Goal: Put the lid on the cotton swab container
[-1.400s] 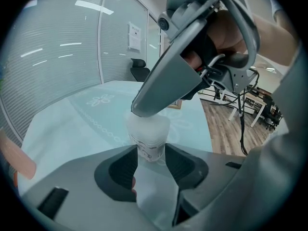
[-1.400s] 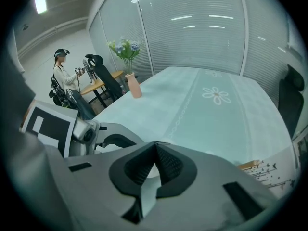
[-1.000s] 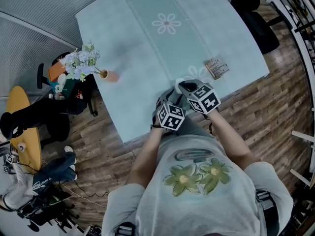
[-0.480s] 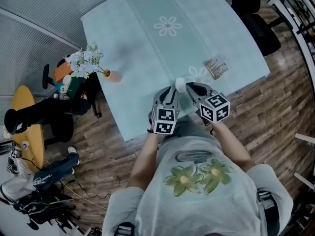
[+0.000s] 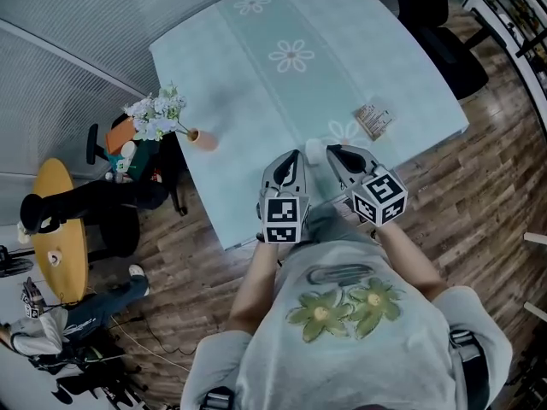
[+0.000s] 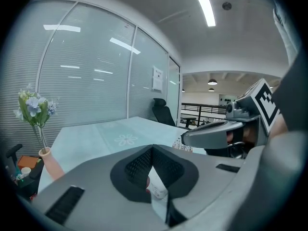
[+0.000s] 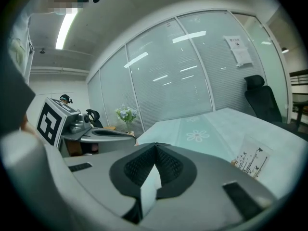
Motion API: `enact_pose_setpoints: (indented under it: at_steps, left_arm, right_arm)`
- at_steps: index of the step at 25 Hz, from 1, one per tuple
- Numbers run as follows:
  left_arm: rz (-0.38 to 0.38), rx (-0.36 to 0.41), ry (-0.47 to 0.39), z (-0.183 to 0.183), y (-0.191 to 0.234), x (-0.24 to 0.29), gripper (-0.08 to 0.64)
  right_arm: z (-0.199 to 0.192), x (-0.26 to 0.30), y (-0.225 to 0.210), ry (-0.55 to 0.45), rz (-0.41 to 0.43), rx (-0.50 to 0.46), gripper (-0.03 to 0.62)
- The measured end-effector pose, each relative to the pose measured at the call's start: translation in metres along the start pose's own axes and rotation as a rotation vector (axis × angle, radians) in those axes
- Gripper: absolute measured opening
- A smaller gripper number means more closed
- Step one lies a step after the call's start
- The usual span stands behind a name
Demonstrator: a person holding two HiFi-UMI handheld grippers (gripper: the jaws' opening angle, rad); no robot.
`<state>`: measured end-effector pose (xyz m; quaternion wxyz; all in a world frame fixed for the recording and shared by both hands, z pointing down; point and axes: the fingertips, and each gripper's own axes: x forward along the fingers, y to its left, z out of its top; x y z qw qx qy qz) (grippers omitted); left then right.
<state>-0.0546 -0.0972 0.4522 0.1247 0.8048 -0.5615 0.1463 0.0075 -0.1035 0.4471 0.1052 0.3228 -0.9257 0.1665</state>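
The left gripper [image 6: 153, 147], jaws closing shut, and the right gripper [image 7: 155, 146], jaws shut, both hold nothing, so a nudge could tip the cotton swab container [image 5: 314, 149] standing between them near the desk [image 5: 256, 84] edge.

The cotton swab container [image 5: 314, 150] is a small white round thing near the front edge of the pale green table [image 5: 248, 84]. From above, only its round white top shows, and it is unclear whether that top is the lid. Seen from close and low, its white side bears a small red mark.
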Motion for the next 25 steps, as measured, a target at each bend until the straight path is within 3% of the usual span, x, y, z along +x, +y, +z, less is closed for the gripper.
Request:
enact_pose_setpoints:
  at_steps: [25]
  left_arm:
    - [-0.011, 0.012, -0.032, 0.003, -0.022, -0.032, 0.0]
  right_arm:
    - [-0.005, -0.023, 0.03, 0.008, 0.003, -0.072, -0.004]
